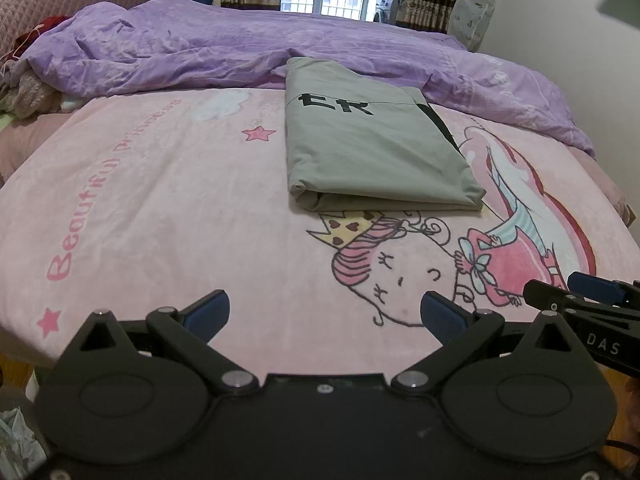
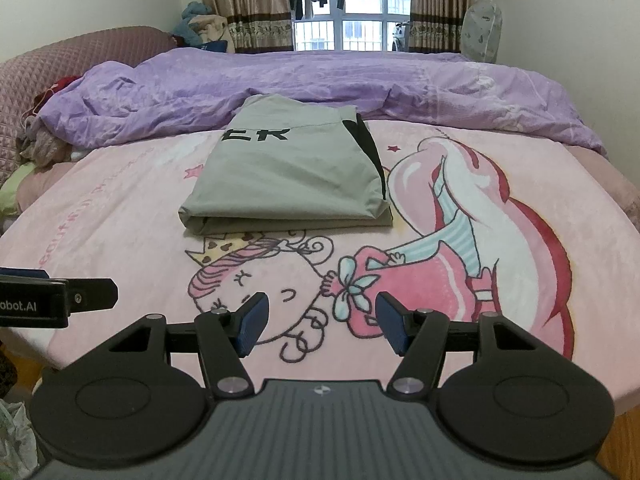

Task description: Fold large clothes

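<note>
A folded grey garment (image 2: 286, 176) lies mid-bed on the pink blanket (image 2: 120, 232); the right tool (image 2: 318, 326) hovers spread and empty near the bed's front edge.

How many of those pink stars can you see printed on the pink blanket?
3, maybe more hidden. One star left of the folded grey garment, one near the pink blanket's front left edge, a small one right of the garment.

A pink blanket (image 2: 120, 216) bears a folded grey garment (image 2: 288, 176) and purple duvet (image 2: 280, 80).
</note>
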Demonstrator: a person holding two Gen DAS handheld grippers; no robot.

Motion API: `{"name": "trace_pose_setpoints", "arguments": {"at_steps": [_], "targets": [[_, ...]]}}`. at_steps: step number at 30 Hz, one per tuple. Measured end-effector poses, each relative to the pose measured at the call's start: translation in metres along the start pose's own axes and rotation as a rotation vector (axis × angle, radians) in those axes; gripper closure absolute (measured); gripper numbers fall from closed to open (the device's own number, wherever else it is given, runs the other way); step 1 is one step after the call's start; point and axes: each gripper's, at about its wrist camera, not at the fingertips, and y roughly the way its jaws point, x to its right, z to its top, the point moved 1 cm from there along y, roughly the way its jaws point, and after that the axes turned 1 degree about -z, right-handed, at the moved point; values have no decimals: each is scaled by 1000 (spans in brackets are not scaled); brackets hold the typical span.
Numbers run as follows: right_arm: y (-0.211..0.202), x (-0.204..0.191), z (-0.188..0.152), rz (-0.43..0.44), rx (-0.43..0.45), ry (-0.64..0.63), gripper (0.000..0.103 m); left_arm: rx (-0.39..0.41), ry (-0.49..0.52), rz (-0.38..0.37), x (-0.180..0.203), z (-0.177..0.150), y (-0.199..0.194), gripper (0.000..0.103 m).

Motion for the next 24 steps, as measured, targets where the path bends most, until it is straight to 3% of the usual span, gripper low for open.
{"name": "trace_pose_setpoints", "arguments": {"at_steps": [24], "targets": [[1, 2, -2, -3, -6, -2, 31, -5, 15, -7, 1, 2, -1, 0]]}}
